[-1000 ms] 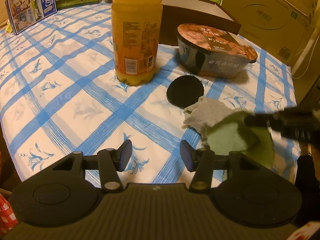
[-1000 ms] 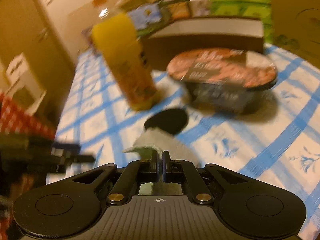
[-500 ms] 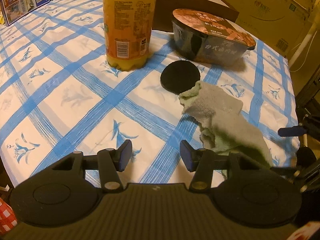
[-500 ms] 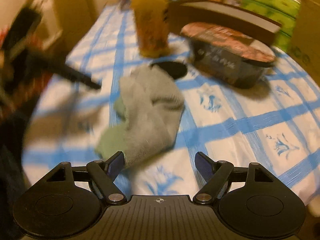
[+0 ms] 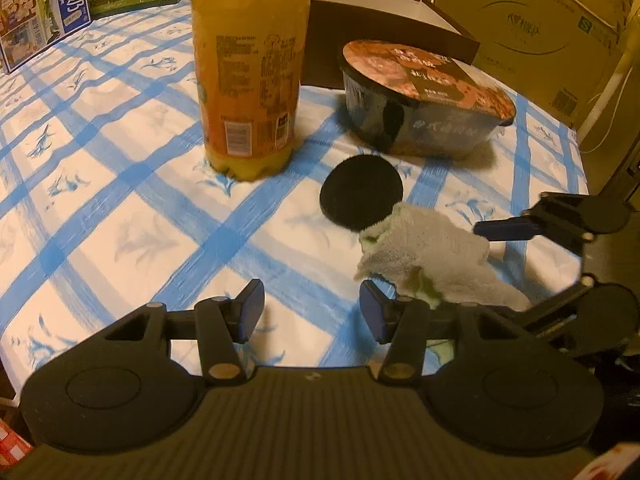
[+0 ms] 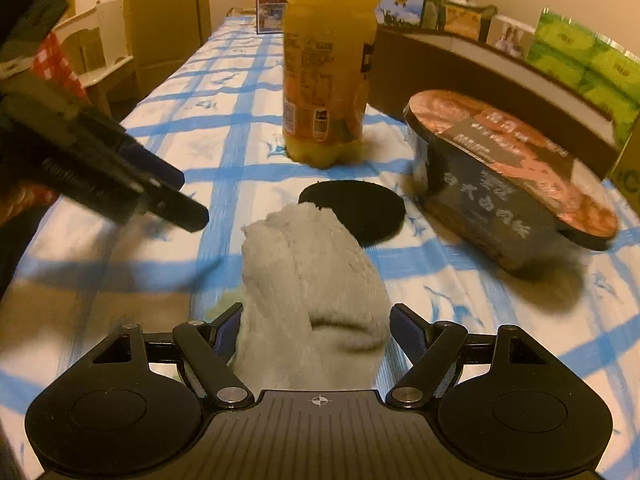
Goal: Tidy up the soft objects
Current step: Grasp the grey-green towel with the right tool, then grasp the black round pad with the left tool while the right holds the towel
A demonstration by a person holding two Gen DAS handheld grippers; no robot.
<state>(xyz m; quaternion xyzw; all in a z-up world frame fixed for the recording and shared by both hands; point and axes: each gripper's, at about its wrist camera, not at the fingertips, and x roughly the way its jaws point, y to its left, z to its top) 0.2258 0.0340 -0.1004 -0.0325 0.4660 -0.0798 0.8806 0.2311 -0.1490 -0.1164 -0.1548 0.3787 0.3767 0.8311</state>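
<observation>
Blue-checked cloth covers the table, which carries an orange juice bottle, a lidded noodle bowl, a black round pad and a crumpled grey-green sock near the right edge. From the left wrist view, the left gripper hangs over bare cloth with its jaws half apart and nothing between them. The sock's tip overlaps the pad's rim, and its tail end is hidden behind the gripper's right finger. The bottle's top is cut off by the frame. The right gripper reaches in from the right, straddling the sock, slightly blurred.

From the right wrist view, the right gripper has just been opening; its jaws stand wide with the sock between them, lying loose on the cloth. A second ago they were pinched shut on it. The left gripper shows blurred at left.
</observation>
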